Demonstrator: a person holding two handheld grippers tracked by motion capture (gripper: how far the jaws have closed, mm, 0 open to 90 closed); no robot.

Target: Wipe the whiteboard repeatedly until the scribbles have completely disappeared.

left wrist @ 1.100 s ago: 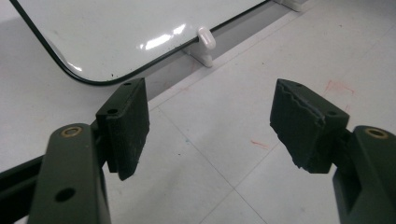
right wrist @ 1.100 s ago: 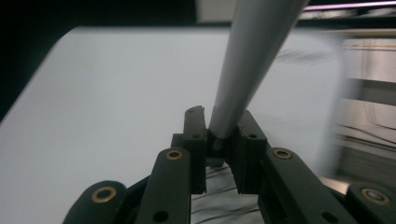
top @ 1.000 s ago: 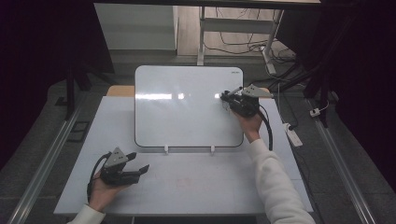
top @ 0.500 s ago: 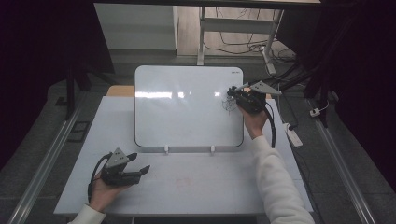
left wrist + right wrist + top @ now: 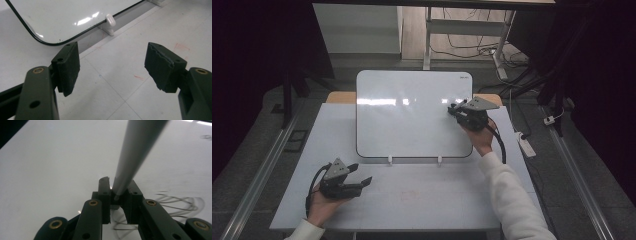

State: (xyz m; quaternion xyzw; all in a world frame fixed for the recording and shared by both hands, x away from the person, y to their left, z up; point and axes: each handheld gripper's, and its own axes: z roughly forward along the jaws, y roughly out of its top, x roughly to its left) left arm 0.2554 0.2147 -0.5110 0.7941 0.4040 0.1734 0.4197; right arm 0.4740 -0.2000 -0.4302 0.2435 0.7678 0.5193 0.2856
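Observation:
A white whiteboard [image 5: 412, 115] leans on the white table [image 5: 422, 195], propped on two small white clips [image 5: 389, 160]. My right gripper [image 5: 453, 109] is at the board's right side, shut on a grey pen [image 5: 135, 152] whose tip is down at the board's surface [image 5: 50, 170]. Thin grey scribbled loops [image 5: 182, 203] lie on the board just beside the jaws. My left gripper [image 5: 361, 173] rests in a hand on the table's near left, open, with nothing between its pads [image 5: 67, 66]. It points at the board's lower corner [image 5: 62, 17].
A white power strip [image 5: 524, 145] and cables lie on the floor to the right of the table. A metal rail [image 5: 257, 180] runs along the left side, and a desk frame [image 5: 428, 35] stands behind the board.
My right gripper with the pen has shifted a little over the board's right part, first rightward, then back down and left. The left gripper has stayed still.

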